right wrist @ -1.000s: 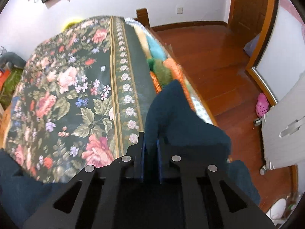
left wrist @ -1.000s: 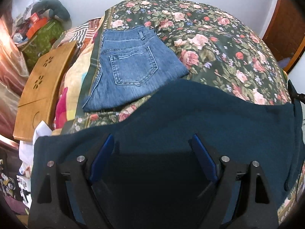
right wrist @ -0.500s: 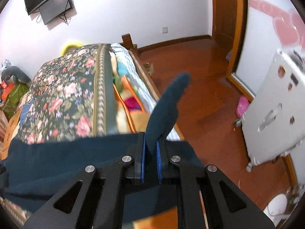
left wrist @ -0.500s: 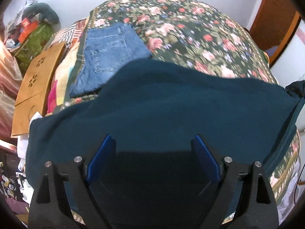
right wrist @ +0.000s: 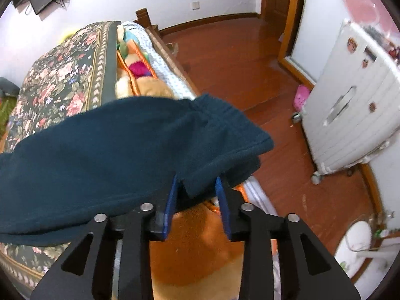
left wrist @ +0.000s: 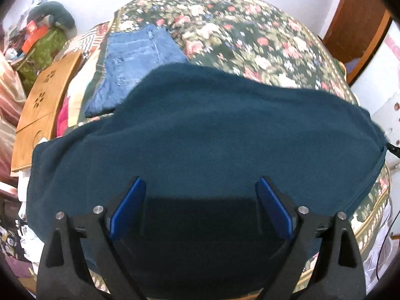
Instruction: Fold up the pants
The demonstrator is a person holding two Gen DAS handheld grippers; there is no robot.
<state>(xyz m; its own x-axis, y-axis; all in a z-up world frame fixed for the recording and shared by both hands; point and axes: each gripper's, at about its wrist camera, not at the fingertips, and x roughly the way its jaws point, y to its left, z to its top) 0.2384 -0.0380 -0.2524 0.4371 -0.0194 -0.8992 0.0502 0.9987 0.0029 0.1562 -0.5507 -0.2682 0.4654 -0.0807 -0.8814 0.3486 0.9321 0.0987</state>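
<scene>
The dark teal pants [left wrist: 212, 135] lie spread across the near edge of the floral bedspread [left wrist: 250, 32]. My left gripper [left wrist: 200, 187] is open, its blue pads wide apart over the teal cloth. In the right wrist view the pants [right wrist: 112, 155] stretch left over the bed corner, waistband end at the right. My right gripper [right wrist: 197, 182] is open, its pads apart on either side of a hanging fold of the cloth, no longer pinching it.
Folded blue jeans [left wrist: 135, 60] lie on the bed's far left. A wooden lap tray [left wrist: 42, 100] and clutter sit left of the bed. Right of the bed are a wooden floor [right wrist: 237, 57], a white cabinet [right wrist: 350, 110] and a door frame [right wrist: 287, 20].
My right gripper has opened and let go of the pants end it was pinching. The teal cloth has spread further up over the bed, now overlapping the jeans' corner.
</scene>
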